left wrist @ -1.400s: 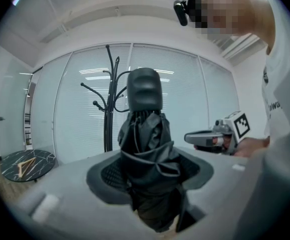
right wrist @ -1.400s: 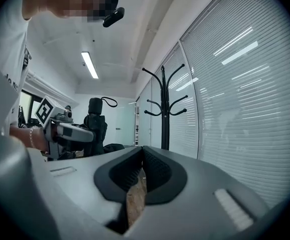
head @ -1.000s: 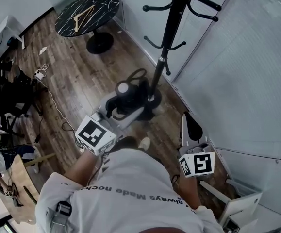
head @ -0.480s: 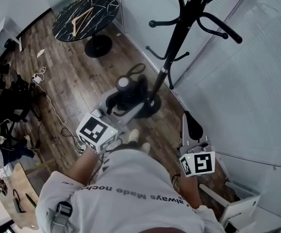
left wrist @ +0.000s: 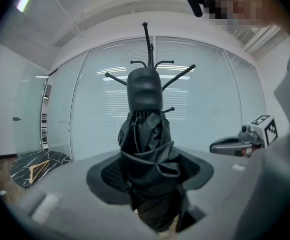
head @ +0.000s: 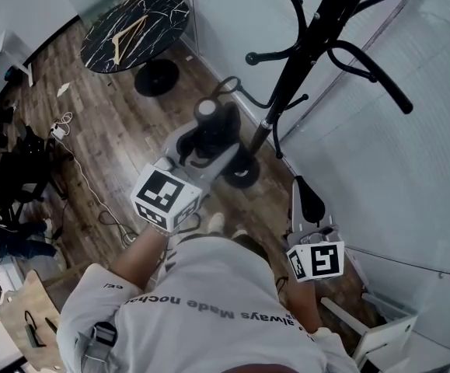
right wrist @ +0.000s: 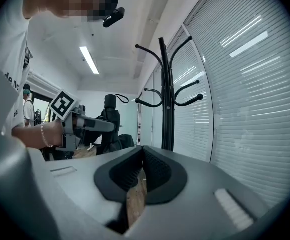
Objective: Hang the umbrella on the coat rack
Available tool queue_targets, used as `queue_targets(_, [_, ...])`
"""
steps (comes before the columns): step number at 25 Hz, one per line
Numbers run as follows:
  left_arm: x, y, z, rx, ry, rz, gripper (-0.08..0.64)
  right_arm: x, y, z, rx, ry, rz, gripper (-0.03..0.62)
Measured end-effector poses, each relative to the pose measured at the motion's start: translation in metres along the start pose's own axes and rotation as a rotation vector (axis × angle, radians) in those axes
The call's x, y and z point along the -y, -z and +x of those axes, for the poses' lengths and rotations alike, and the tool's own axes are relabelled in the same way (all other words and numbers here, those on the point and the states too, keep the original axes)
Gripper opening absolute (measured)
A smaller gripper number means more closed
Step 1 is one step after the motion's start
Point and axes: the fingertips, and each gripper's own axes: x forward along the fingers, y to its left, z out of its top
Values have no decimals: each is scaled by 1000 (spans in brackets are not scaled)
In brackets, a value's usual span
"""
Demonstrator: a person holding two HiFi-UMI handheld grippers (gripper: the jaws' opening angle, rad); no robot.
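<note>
A folded black umbrella (head: 209, 127) stands upright between the jaws of my left gripper (head: 207, 148), which is shut on its bundled fabric. Its rounded handle (left wrist: 145, 90) points up and a wrist strap (head: 228, 85) loops off the top. In the left gripper view the umbrella (left wrist: 146, 139) fills the gap of the left gripper (left wrist: 150, 176). The black coat rack (head: 318, 37) rises just right of the umbrella, its curved hooks (right wrist: 150, 102) bare and its base (head: 244, 173) on the floor. My right gripper (head: 307, 191), lower right, is shut and holds nothing; the right gripper (right wrist: 141, 153) points level toward the rack.
A glass wall with blinds (head: 411, 154) runs close behind the rack. A round black marble table (head: 135, 23) bearing a wooden hanger stands at the far left. Cables (head: 68, 120) and dark clutter (head: 7, 169) lie on the wood floor at left. A white frame (head: 380, 332) sits bottom right.
Both grippers have moved forward toward the coat rack. The umbrella, still held by the left gripper, now sits higher and close beside the pole. The right gripper's jaws have stayed together.
</note>
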Motion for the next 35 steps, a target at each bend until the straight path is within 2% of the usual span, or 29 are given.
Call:
queue_targets(5, [-13,-1,27,-31,-63,-12,249,24,-1,7,-5,-9,2,2])
queue_targets(11, [-23,-11,46,-17,-123,-15,249,47,-6,12,2,-20,-5,2])
queue_targets(20, [-23,-10,56,-31,-138,25,249,50,-3,18,0,-39,2,2])
queue_targets(26, [-22,-10,61,-47,-154,88,249,51,-2,19,-1,-40,1,2])
queue_targets(30, [-13,-10,69,-60,-144,128,249,52,-1,18,-4,-36,3,2])
queue_targets(35, [-4,-3,80,-81,-109,131,249,55,0,15,-5,-33,3,2])
